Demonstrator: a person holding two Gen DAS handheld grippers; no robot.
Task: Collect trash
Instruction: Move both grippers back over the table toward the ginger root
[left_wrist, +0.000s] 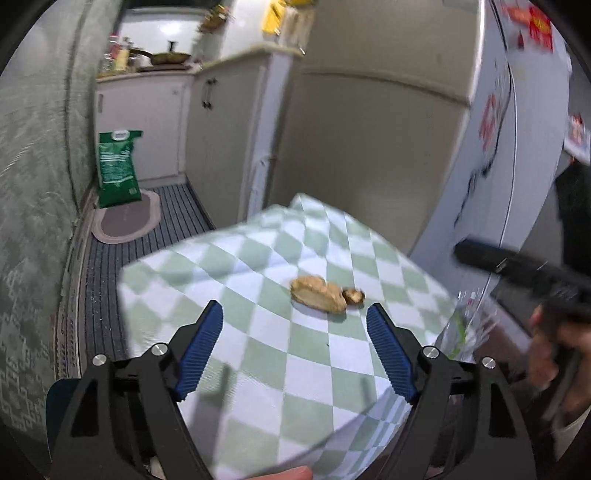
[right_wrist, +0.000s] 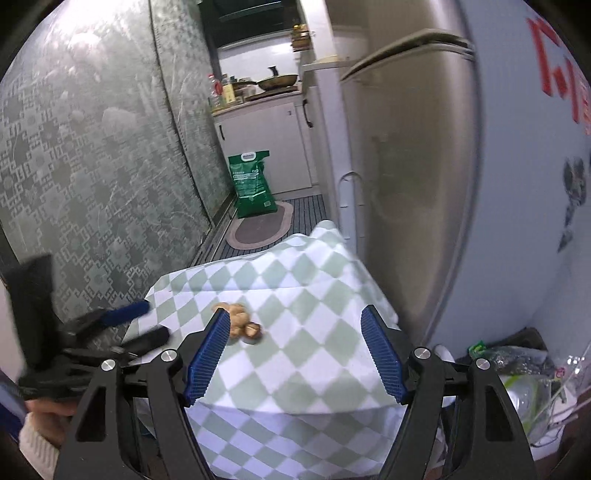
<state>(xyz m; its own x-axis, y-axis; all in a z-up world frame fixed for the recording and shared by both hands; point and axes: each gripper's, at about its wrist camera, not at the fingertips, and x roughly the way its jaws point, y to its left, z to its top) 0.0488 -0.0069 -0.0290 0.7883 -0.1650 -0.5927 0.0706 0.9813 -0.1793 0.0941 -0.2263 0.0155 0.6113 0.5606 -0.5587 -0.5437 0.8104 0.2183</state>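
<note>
A tan peel-like scrap (left_wrist: 317, 294) with a small brown bit (left_wrist: 354, 295) beside it lies on a table covered with a green-and-white checked cloth (left_wrist: 258, 354). My left gripper (left_wrist: 295, 314) is open and empty, just short of the scrap. In the right wrist view the scrap (right_wrist: 239, 320) and the brown bit (right_wrist: 254, 329) lie by the left fingertip of my right gripper (right_wrist: 293, 317), which is open and empty above the cloth (right_wrist: 295, 369). The left gripper shows blurred at left (right_wrist: 122, 314).
A fridge (left_wrist: 369, 147) stands right behind the table. Clear bags with trash (right_wrist: 524, 376) sit low to the right of the table. A green sack (left_wrist: 117, 168) and an oval mat (left_wrist: 127, 218) are on the striped floor beyond. White cabinets (left_wrist: 218, 122) line the far side.
</note>
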